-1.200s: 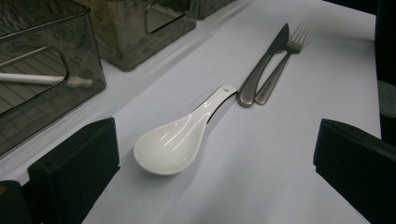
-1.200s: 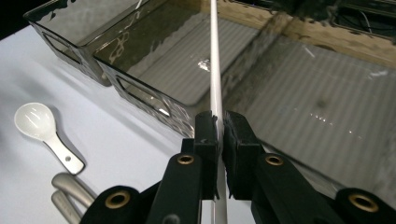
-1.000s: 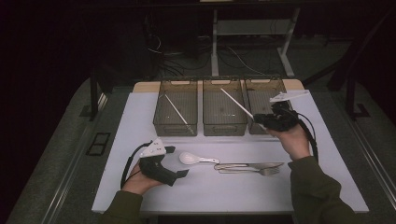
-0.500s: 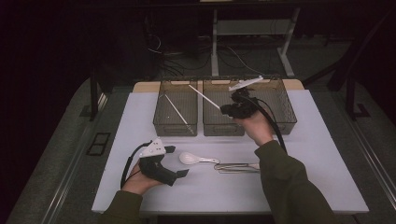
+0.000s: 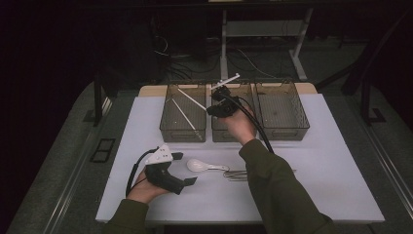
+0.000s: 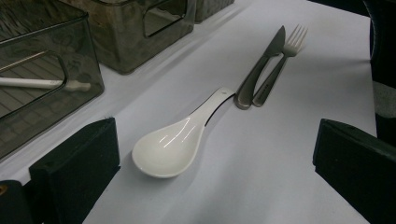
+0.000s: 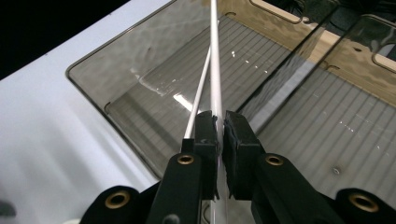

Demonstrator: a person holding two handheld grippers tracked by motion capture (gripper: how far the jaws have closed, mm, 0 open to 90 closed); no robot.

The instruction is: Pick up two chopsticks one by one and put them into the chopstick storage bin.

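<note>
The right gripper [image 7: 219,123], low in the middle of its own view, is clenched on a white chopstick [image 7: 215,60] that runs up to the top edge. In the high view it sits at upper centre [image 5: 213,108], over the divide between the left bin [image 5: 168,109] and the middle bin [image 5: 214,135], the stick pointing toward the left one, where another chopstick [image 5: 185,115] already lies. This looks like sorting cutlery into bins, at the carry-and-place step; next the stick wants lowering inside the left bin's walls before letting go. The left gripper [image 5: 184,168] rests at lower left with jaws apart, empty, facing a spoon [image 6: 170,147], knife [image 6: 259,70] and fork [image 6: 282,60].
</note>
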